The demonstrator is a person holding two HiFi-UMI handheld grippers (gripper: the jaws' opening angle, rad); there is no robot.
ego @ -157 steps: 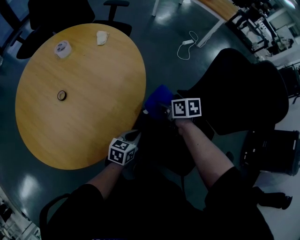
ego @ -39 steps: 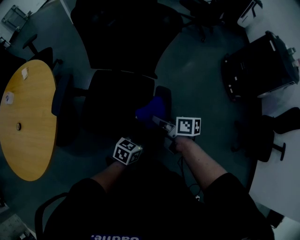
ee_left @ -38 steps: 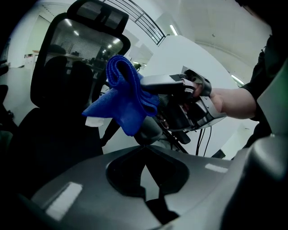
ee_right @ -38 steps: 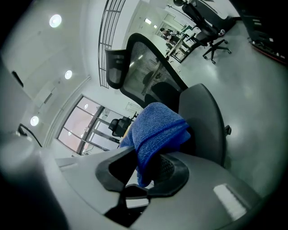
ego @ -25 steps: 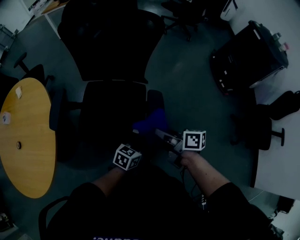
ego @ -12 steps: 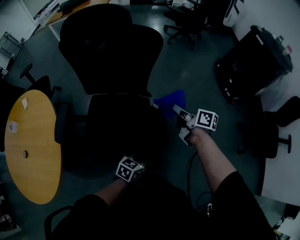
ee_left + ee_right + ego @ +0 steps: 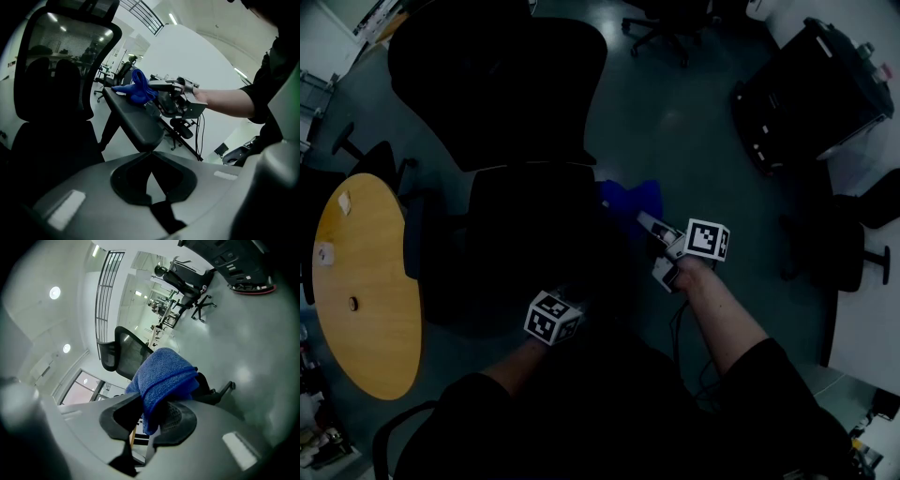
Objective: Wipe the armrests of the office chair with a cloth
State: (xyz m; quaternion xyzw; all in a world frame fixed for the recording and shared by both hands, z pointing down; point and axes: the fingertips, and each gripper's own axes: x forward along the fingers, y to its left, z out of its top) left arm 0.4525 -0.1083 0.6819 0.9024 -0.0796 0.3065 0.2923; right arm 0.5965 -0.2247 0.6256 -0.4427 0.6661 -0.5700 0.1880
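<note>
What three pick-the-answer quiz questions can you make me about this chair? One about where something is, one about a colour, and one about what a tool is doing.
1. Where is the cloth?
A) on the round table
B) on the armrest of the office chair
C) on the floor

2. What colour is the cloth?
A) red
B) blue
C) yellow

3. What is the right tool doing?
A) gripping the cloth
B) open and empty
C) lying on the round table

Answers:
1 B: the left gripper view shows it resting on the armrest's far end.
2 B: it is bright blue in every view.
3 A: the right gripper view shows the cloth pinched between its jaws.
</note>
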